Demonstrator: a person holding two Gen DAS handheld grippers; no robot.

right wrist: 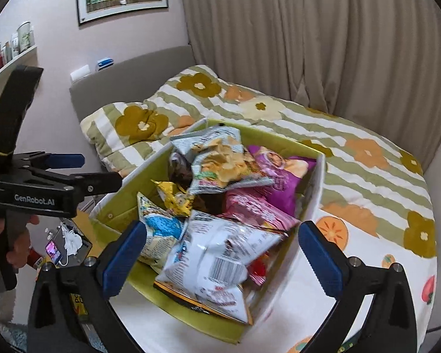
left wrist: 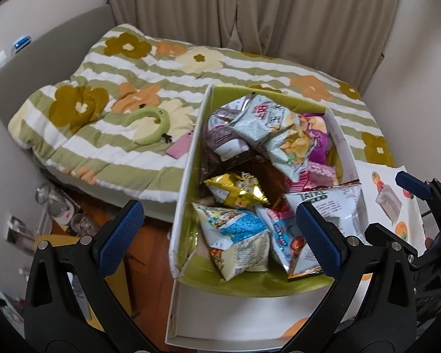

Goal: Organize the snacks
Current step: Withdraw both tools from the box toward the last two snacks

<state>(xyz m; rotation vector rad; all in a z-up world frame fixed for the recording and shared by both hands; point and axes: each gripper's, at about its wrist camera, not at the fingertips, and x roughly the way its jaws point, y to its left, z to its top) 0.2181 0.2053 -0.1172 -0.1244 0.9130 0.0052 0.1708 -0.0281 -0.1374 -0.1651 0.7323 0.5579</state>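
Note:
A white box with a green lining [left wrist: 188, 158] [right wrist: 311, 206] stands on the bed and holds several snack bags. Among them are a gold bag [left wrist: 235, 189] [right wrist: 173, 195], a blue and cream bag [left wrist: 235, 235] [right wrist: 157, 229], a white bag [right wrist: 217, 261], a chips bag [left wrist: 291, 144] [right wrist: 220, 161] and a purple bag [right wrist: 282, 173]. My left gripper [left wrist: 220, 241] is open and empty above the box's near end. My right gripper [right wrist: 223, 261] is open and empty above the white bag. The right gripper also shows at the right edge of the left wrist view [left wrist: 426, 191]; the left gripper shows at the left of the right wrist view [right wrist: 97, 170].
The bed has a floral striped quilt [left wrist: 126, 67] [right wrist: 367, 158]. A green headband [left wrist: 153, 123] and a pink phone [left wrist: 180, 147] lie on it left of the box. Bottles [left wrist: 56, 206] and a nightstand sit lower left. Curtains [right wrist: 308, 44] hang behind.

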